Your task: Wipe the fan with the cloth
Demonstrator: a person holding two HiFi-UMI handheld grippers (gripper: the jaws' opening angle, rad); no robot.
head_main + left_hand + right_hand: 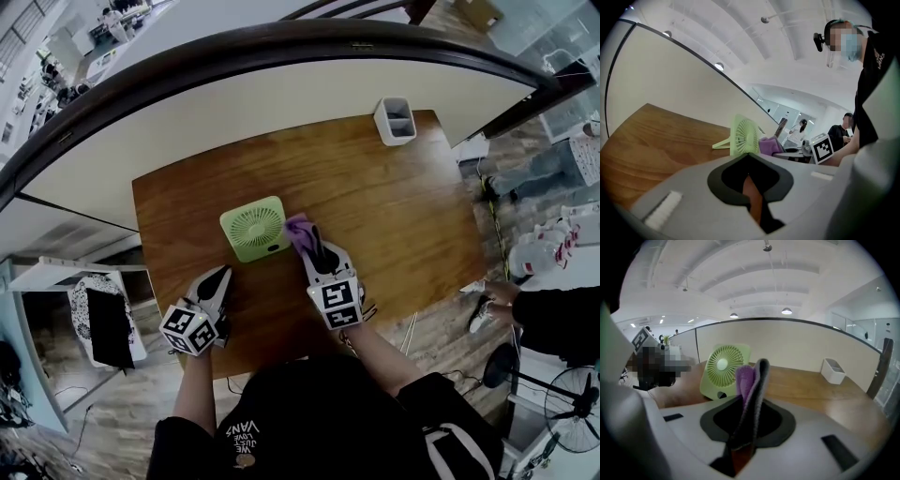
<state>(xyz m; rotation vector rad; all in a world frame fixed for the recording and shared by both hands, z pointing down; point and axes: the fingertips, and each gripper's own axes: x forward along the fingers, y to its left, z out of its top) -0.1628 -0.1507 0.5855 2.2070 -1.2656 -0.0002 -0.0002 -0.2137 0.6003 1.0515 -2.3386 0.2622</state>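
Observation:
A small light-green fan [255,228] stands near the middle of the wooden table [403,216]. My right gripper [315,246] is shut on a purple cloth [300,232], and the cloth lies against the fan's right edge. In the right gripper view the cloth [745,376] sticks up between the closed fingers [761,373], just in front of the fan's grille [724,364]. My left gripper [222,276] is shut and holds nothing; it hovers near the table's front edge, below and left of the fan. The left gripper view shows the fan [744,136] side-on with the cloth [769,145] beside it.
A white two-part bin [395,120] sits at the table's far right corner. A curved pale partition [281,84] runs behind the table. A person [553,319] stands to the right, near a floor fan [572,394].

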